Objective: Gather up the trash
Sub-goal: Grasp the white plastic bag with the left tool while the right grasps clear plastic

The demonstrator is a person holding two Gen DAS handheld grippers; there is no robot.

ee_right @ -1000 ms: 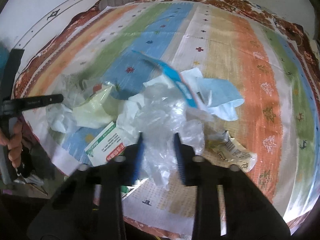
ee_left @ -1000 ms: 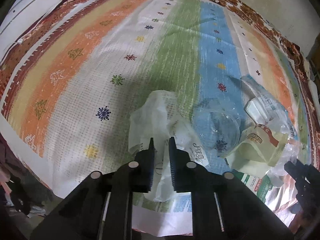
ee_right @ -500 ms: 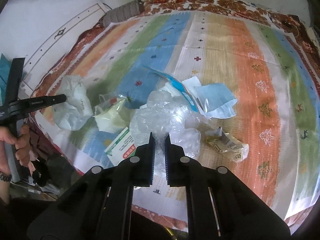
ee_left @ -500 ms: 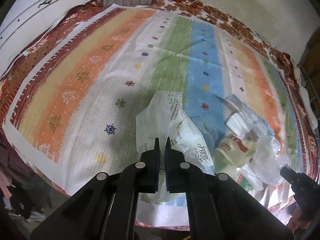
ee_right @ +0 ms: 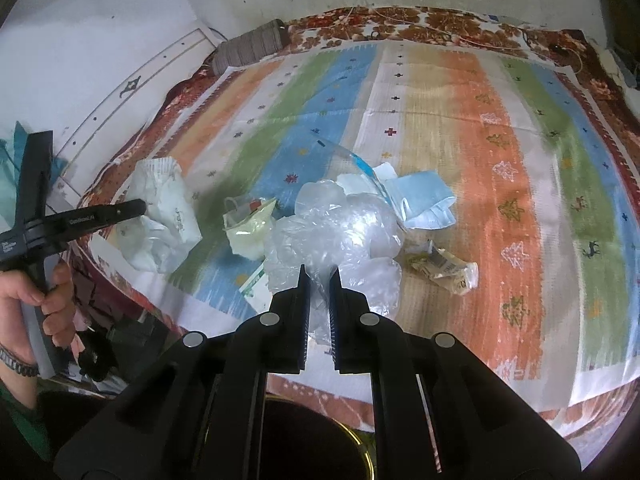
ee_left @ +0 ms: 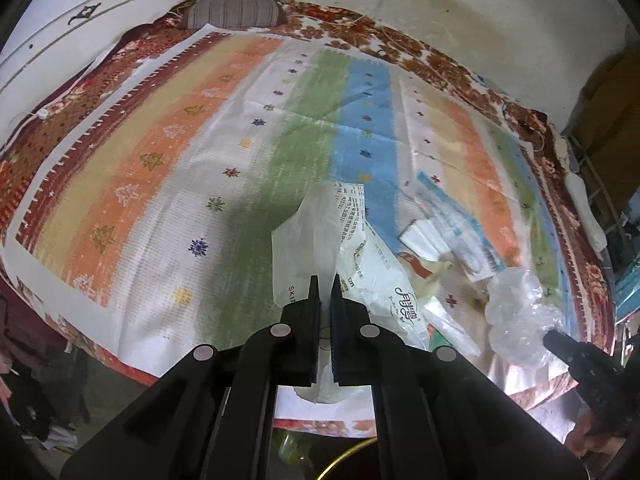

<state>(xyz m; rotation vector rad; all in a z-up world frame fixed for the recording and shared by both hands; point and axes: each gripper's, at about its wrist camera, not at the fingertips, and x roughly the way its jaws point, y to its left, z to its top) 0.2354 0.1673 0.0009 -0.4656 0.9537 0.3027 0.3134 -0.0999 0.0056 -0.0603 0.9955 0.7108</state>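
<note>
My left gripper (ee_left: 324, 282) is shut on a white printed plastic bag (ee_left: 344, 240) and holds it above the striped mat (ee_left: 160, 168). The bag also shows in the right wrist view (ee_right: 164, 216), at the left gripper's tip. My right gripper (ee_right: 319, 278) is shut on a crumpled clear plastic wad (ee_right: 340, 232), lifted off the mat; the wad also shows in the left wrist view (ee_left: 520, 316). On the mat lie a pale yellow pouch (ee_right: 250, 232), a blue face mask (ee_right: 424, 200), a crumpled snack wrapper (ee_right: 444, 266) and a green-and-white packet (ee_right: 256, 286).
A striped pillow (ee_left: 234, 10) lies at the bed's far end by the white headboard (ee_left: 92, 12). A dark bin with a gold rim (ee_right: 360, 444) sits below the grippers at the near edge. The wall (ee_left: 440, 8) runs behind the bed.
Both grippers closed on their trash and rose and pulled back from the mat. The white bag and the clear wad came up with them, leaving the other pieces lying.
</note>
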